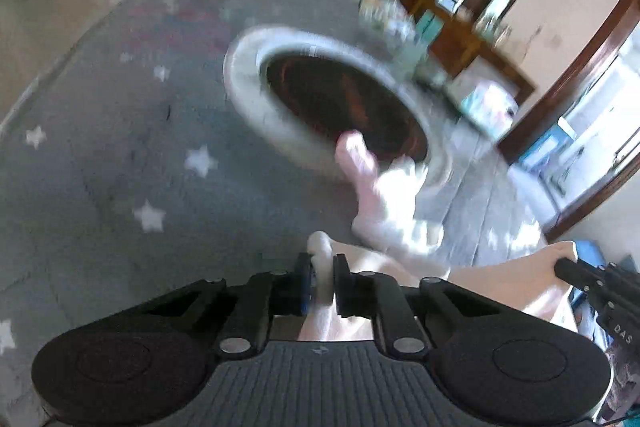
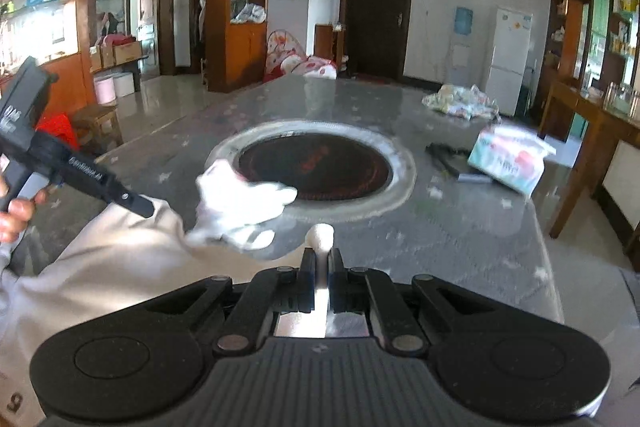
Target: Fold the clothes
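Observation:
A pale cream garment (image 1: 492, 287) hangs stretched between both grippers above the grey star-patterned table (image 1: 120, 147). In the left wrist view my left gripper (image 1: 322, 263) is shut on a bunched edge of it. My right gripper (image 1: 560, 265) pinches the other end at the far right. In the right wrist view my right gripper (image 2: 322, 259) is shut on a knob of the cloth, and the garment (image 2: 100, 259) runs left to the left gripper (image 2: 146, 207), held by a hand. A bright white part of the garment (image 2: 240, 203) dangles over the table, blurred.
A round dark hotplate with a pale ring (image 2: 316, 167) is set in the table's middle. A crumpled floral cloth (image 2: 460, 101), a tissue pack (image 2: 508, 159) and a black object (image 2: 444, 153) lie at the far right. A wooden side table (image 2: 592, 115) stands to the right.

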Demonstrator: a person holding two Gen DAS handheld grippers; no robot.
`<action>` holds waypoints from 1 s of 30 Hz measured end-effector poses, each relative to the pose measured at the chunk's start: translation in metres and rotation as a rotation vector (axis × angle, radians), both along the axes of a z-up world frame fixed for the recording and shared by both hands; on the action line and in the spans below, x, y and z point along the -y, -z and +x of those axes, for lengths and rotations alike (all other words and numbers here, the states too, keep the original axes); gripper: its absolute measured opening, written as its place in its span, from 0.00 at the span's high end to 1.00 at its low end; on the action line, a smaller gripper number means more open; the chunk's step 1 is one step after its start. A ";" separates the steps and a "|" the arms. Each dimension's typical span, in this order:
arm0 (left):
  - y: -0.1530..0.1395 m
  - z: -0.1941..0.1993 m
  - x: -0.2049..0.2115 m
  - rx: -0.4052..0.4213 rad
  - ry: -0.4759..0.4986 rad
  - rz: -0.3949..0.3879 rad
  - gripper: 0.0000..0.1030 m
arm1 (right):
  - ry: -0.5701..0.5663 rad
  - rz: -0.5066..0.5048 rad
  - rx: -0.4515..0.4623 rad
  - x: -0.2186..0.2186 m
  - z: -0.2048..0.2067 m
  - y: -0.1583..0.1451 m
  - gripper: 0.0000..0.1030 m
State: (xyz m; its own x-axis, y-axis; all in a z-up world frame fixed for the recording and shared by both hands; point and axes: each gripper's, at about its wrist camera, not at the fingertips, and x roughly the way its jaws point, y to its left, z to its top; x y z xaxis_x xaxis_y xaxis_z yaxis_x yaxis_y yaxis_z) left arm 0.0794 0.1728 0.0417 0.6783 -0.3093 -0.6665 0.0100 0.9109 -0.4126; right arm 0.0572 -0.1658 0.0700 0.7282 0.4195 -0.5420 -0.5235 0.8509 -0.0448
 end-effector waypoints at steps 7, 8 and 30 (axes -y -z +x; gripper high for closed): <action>-0.014 -0.010 -0.002 0.189 -0.063 0.119 0.90 | 0.070 0.030 0.037 -0.010 0.037 -0.003 0.94; -0.011 -0.008 -0.003 0.181 -0.067 0.133 0.90 | 0.087 0.003 0.011 -0.012 0.045 0.005 0.90; -0.004 -0.113 0.028 0.158 0.044 0.345 0.55 | -0.393 -0.138 -0.167 -0.073 -0.062 0.037 0.71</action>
